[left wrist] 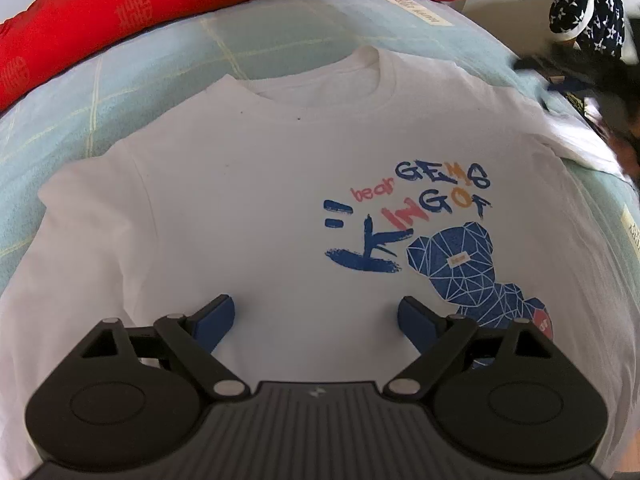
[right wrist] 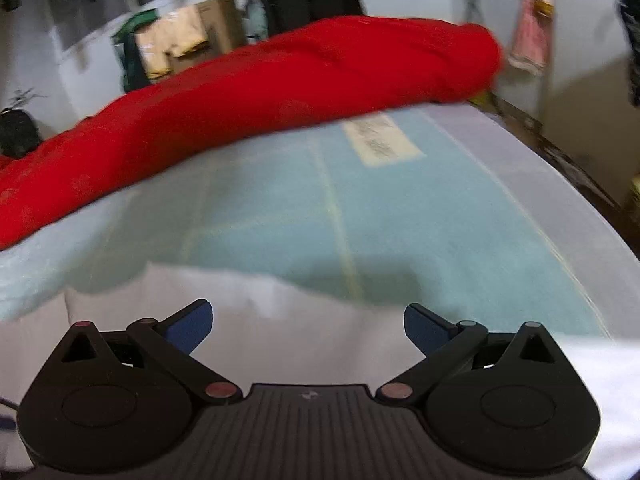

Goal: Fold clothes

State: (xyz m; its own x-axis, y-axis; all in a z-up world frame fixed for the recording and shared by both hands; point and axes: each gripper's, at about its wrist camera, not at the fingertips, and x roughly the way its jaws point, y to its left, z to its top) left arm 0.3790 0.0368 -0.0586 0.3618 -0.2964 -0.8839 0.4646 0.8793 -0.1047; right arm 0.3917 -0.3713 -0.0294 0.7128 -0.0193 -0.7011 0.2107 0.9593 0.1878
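White tee flat on the bed, both grippers over it, nothing gripped.

White T-shirt (left wrist: 248, 200) lies face up on the light-blue checked bedcover (left wrist: 80, 120), collar toward the red quilt (left wrist: 200, 4), blue bear print (left wrist: 460, 268) on one side of the chest. Left gripper (left wrist: 316, 316) over the lower chest, jaws wide apart, empty. Right gripper (right wrist: 308, 324) over the shirt's edge near bare cover, jaws also apart, empty; that view is motion-blurred.
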